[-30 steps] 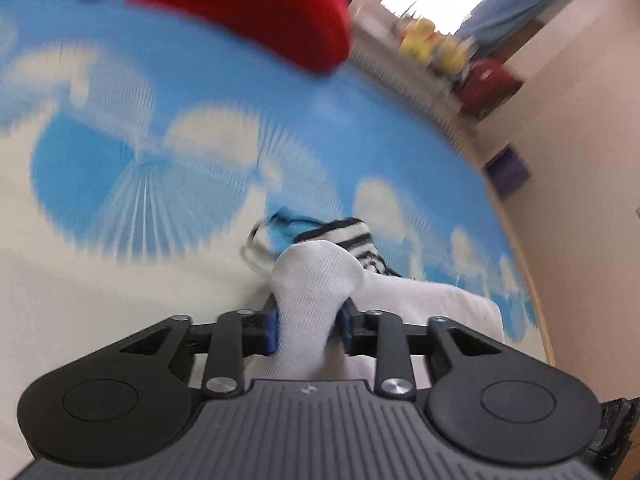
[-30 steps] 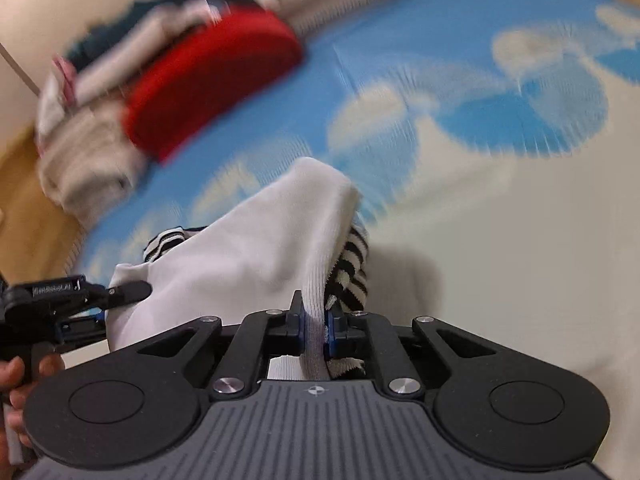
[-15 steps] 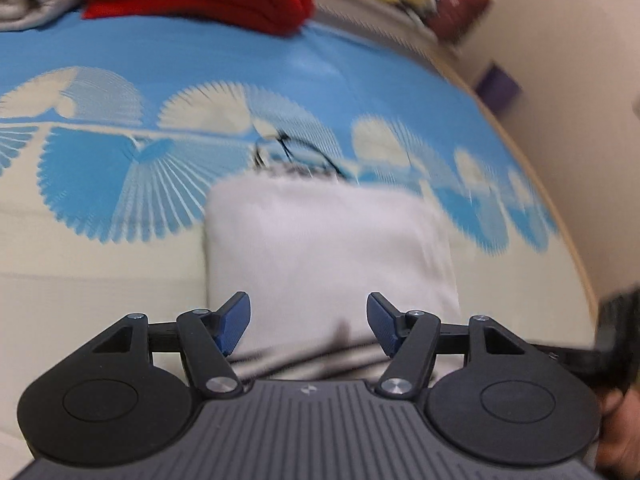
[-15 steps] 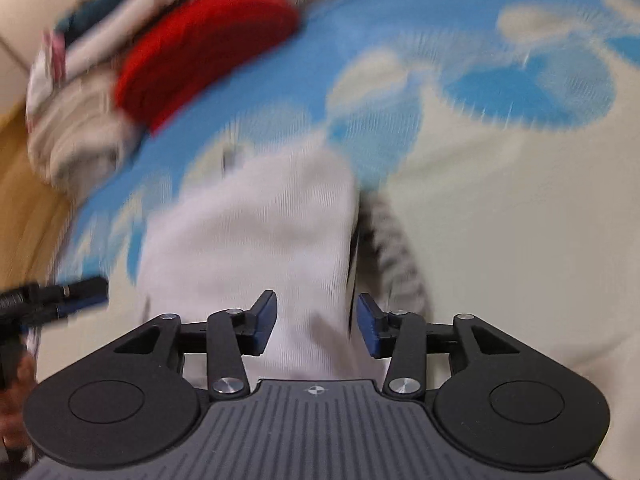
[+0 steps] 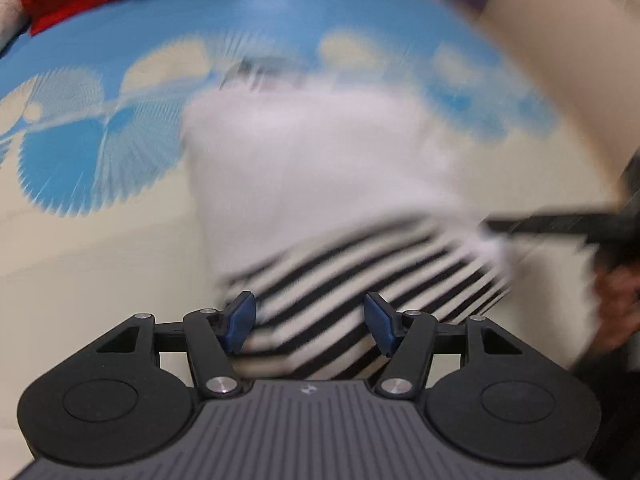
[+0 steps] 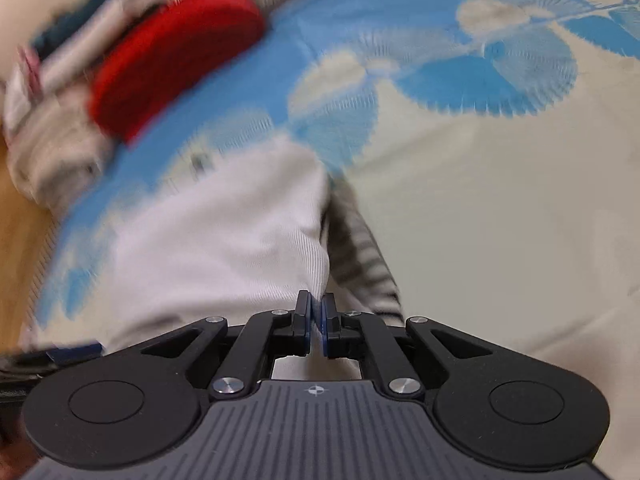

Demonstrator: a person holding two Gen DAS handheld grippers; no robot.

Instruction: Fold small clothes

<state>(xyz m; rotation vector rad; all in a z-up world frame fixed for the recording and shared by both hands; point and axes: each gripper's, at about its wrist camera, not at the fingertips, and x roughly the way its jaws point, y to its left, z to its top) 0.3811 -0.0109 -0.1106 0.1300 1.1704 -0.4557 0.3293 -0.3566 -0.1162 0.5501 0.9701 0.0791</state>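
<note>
White garment pinched by right hand-held gripper; left hand-held gripper spread wide, empty.

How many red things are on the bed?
1: the red folded cloth lies at the far end of the bed beside a blurry clothes pile, which may hide more.

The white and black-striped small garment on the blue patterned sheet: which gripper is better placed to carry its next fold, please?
Probably the right gripper: its jaws are shut on the garment's white edge. The left gripper hangs open over the striped part, gripping nothing.
</note>
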